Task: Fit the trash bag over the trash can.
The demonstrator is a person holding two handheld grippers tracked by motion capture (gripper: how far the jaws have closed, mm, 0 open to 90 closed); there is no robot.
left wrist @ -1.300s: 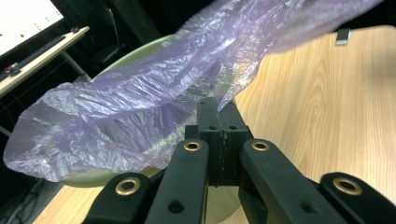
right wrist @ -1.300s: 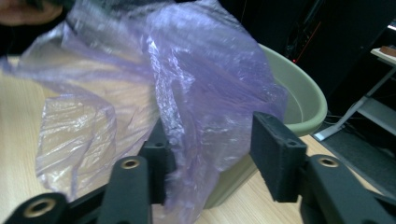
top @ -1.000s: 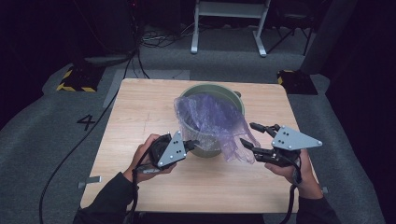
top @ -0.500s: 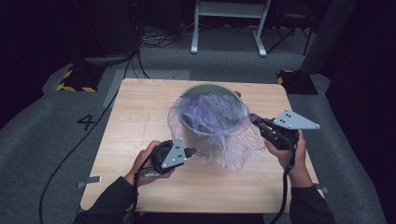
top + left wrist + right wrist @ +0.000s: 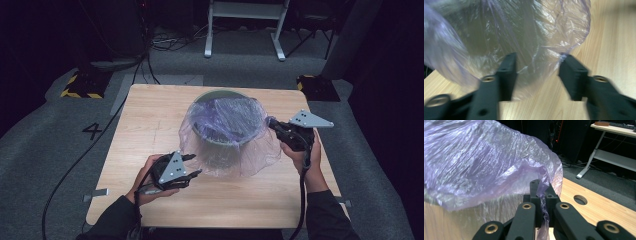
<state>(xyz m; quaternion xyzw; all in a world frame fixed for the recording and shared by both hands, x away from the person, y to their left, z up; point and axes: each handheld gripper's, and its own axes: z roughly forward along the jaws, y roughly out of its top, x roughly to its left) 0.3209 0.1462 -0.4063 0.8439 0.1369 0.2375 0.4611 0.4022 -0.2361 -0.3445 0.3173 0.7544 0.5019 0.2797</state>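
Bag (image 5: 227, 137) hangs over the bin (image 5: 227, 131) in the middle of the tabletop (image 5: 150, 115); right claw (image 5: 541, 191) pinches its edge on the bin's right side; left claw (image 5: 537, 75), just opened, stands loose around the low hem, nearest the part hanging down.

The left gripper (image 5: 537, 75) rises from the bottom of the frame, jaws apart and just opened. The lower hem of a thin, purplish clear bag (image 5: 506, 37) hangs between them, covering the upper left and centre. The wooden table (image 5: 614, 37) shows at right and along the bottom.
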